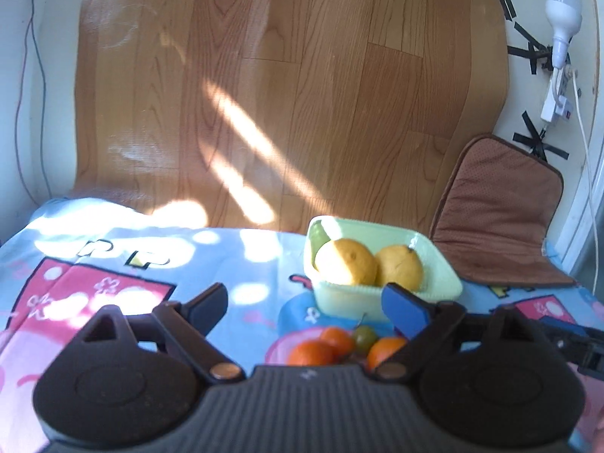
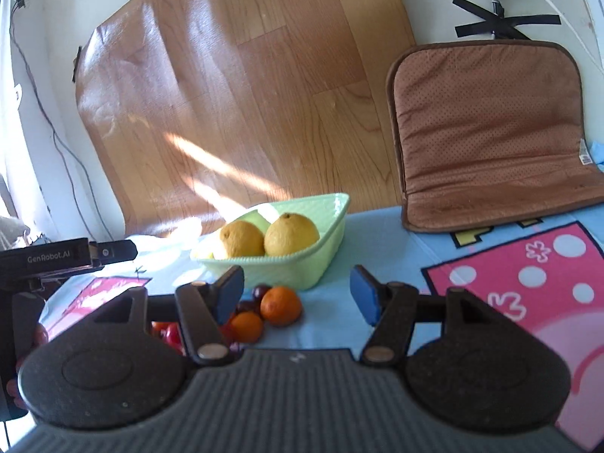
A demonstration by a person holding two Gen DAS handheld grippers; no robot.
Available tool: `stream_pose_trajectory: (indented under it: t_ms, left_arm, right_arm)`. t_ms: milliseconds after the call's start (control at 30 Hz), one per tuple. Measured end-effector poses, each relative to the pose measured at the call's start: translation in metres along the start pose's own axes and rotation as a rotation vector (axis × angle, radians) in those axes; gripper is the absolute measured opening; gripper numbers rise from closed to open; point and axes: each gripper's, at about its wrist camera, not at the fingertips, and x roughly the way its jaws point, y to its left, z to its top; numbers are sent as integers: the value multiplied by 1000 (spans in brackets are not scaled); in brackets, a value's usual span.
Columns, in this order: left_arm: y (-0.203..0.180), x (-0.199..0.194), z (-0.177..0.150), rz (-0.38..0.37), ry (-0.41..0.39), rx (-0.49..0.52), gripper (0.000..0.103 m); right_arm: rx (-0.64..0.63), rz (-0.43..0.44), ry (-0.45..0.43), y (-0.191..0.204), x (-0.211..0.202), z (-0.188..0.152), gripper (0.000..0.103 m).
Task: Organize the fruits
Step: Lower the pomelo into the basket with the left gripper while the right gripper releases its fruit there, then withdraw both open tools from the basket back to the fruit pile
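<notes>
Right wrist: oranges [image 2: 281,304] between spread gripper [image 2: 296,290] fingers

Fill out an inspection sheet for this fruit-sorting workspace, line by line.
Surface: cartoon blanket, blue and pink, patches of sunlight.
Job's things: green bowl holding two yellow citrus fruits and something pale green behind them; small oranges, dark round fruits, something red and a green grape loose in front of it.
Clutter: brown cushion leaning on the wall.
Grippers: left gripper and right gripper both open, nothing between the fingers.
Cables: thin wires down the left wall; white cord from a taped plug and bulb.
Surroundings: wood-grain sheet against a white wall.
</notes>
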Motion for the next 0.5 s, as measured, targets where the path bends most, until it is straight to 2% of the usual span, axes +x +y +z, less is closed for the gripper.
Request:
stream_pose_trajectory:
  t_ms: [200,333,433,500]
  left_arm:
    - [7,-29,-37,51,40,21,92]
    - [9,-40,-52,77,47,56,93]
    - [9,-48,-58,101,15,83,100]
    - [9,-54,-60,113,-23,96,103]
  right_arm:
    - [-44,22,41,25,-21,-23,64]
    - [-49,13,-27,37,-39,-24,67]
    - [-52,6,-142,44,-56,-25,103]
    - [-50,-2,-231,47,-65,-27,103]
